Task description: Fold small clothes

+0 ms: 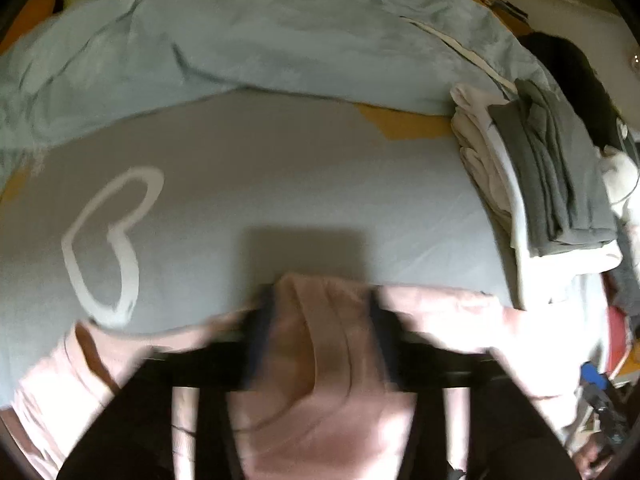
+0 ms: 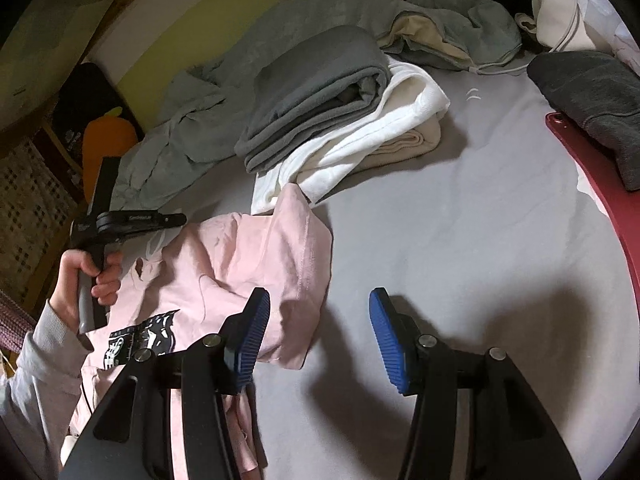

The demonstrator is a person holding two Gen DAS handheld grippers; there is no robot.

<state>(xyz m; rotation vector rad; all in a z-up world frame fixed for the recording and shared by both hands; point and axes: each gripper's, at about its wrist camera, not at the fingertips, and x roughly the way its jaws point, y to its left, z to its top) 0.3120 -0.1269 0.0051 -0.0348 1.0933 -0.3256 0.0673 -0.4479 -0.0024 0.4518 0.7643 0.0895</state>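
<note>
A pink garment (image 2: 240, 256) with a black-and-white print lies crumpled on the grey bed sheet (image 2: 440, 240), partly folded over itself. In the blurred left wrist view, my left gripper (image 1: 320, 332) stands over it, jaws apart, a raised fold of the pink garment (image 1: 328, 400) loose between the fingers. The right wrist view shows that left gripper (image 2: 132, 220) from the side, held by a hand (image 2: 80, 276) in a pale sleeve. My right gripper (image 2: 320, 336) is open at the garment's right edge: its left blue pad (image 2: 256, 332) is over the cloth, and only bare sheet lies between the pads.
A folded grey garment (image 2: 320, 92) sits on white ones (image 2: 360, 140) just beyond the pink one; the same stack (image 1: 560, 184) is at the right. A rumpled blue-grey duvet (image 1: 240, 40) fills the back. A dark grey garment (image 2: 592, 96) and a red curved edge (image 2: 600, 200) lie right.
</note>
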